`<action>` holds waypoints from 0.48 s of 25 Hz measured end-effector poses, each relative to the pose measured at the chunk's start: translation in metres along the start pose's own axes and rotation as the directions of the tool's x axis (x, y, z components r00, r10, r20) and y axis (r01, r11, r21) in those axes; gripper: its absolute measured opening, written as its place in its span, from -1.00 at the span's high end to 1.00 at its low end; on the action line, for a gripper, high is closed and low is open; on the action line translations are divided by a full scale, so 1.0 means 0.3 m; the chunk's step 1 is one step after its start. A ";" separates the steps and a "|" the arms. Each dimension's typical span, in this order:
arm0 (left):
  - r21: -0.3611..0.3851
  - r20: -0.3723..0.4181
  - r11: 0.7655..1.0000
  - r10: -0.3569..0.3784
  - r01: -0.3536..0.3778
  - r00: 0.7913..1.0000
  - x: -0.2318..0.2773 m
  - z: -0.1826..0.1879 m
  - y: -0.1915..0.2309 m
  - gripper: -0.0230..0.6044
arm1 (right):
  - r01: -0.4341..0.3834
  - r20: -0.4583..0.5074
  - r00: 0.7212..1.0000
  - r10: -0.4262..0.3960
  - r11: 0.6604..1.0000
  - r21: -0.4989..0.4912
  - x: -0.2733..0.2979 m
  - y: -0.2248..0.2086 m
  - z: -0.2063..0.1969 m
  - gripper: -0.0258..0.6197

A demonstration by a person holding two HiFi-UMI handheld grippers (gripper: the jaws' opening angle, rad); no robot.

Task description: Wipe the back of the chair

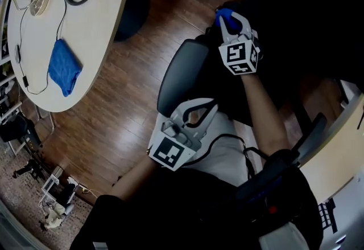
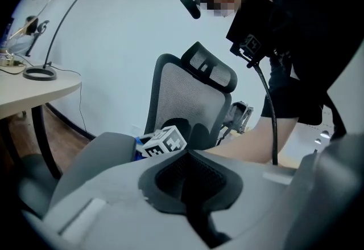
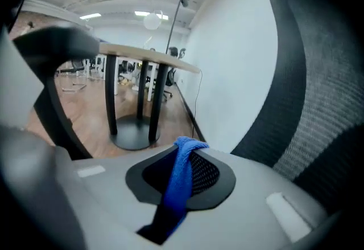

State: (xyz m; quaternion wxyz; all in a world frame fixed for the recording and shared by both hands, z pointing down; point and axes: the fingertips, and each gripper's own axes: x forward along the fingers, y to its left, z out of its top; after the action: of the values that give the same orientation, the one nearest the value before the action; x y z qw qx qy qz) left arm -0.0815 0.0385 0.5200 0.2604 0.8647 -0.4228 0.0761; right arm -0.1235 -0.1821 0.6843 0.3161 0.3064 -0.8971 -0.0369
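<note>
Right claw point(image 3: 185, 151): clenched on a blue cloth point(image 3: 180, 183), which hangs out below the tips. Left claw point(image 2: 190, 158): closed on nothing, idle.

Chair back point(image 1: 176, 81): centre of the head view, seen edge-on from above. My right claw point(image 1: 226, 19) sits at its upper end, top centre of frame. My left claw point(image 1: 206, 109) is at its lower end.

Step, as I judge it: cloth brought up to the chair back, wiping stroke about to start or barely begun. I cannot tell whether the cloth touches the mesh. Next move calls for pressing the cloth flat on the mesh and sweeping along it. The left claw could steady the frame.

Views differ:
- The left claw view alone shows the whole chair back point(image 2: 182, 103) upright, with headrest point(image 2: 209, 69).
- The right claw view shows the mesh point(image 3: 321, 106) close, filling the right of frame.
- Only the head view shows a spare blue cloth point(image 1: 63, 68) on the tabletop point(image 1: 108, 12), upper left.
</note>
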 end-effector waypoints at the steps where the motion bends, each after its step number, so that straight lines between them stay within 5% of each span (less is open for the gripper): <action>1: 0.008 -0.005 1.000 -0.006 0.006 1.000 -0.002 -0.004 0.004 0.91 | 0.002 0.062 0.998 -0.003 1.000 0.014 -0.005 -0.014 0.061 0.80; 4: 0.103 -0.077 0.993 -0.053 0.061 0.996 -0.008 -0.031 -0.008 0.91 | 0.009 0.237 0.971 -0.042 0.991 0.137 -0.085 -0.086 0.220 0.80; 9: 0.055 -0.011 0.997 -0.055 0.055 0.998 -0.005 0.039 -0.064 0.91 | -0.040 0.457 0.881 -0.117 0.947 0.320 -0.434 -0.178 0.368 0.79; 12: 0.061 0.021 0.996 -0.061 0.059 0.998 0.007 0.106 -0.077 0.91 | -0.031 0.426 0.895 -0.132 0.934 0.355 -0.693 -0.184 0.347 0.79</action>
State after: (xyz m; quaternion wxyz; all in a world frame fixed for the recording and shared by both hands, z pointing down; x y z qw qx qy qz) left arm -0.0653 0.0324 0.4846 0.2314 0.8852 -0.3972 0.0710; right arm -0.0285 -0.1210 0.4738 0.0424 0.3650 -0.9288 0.0476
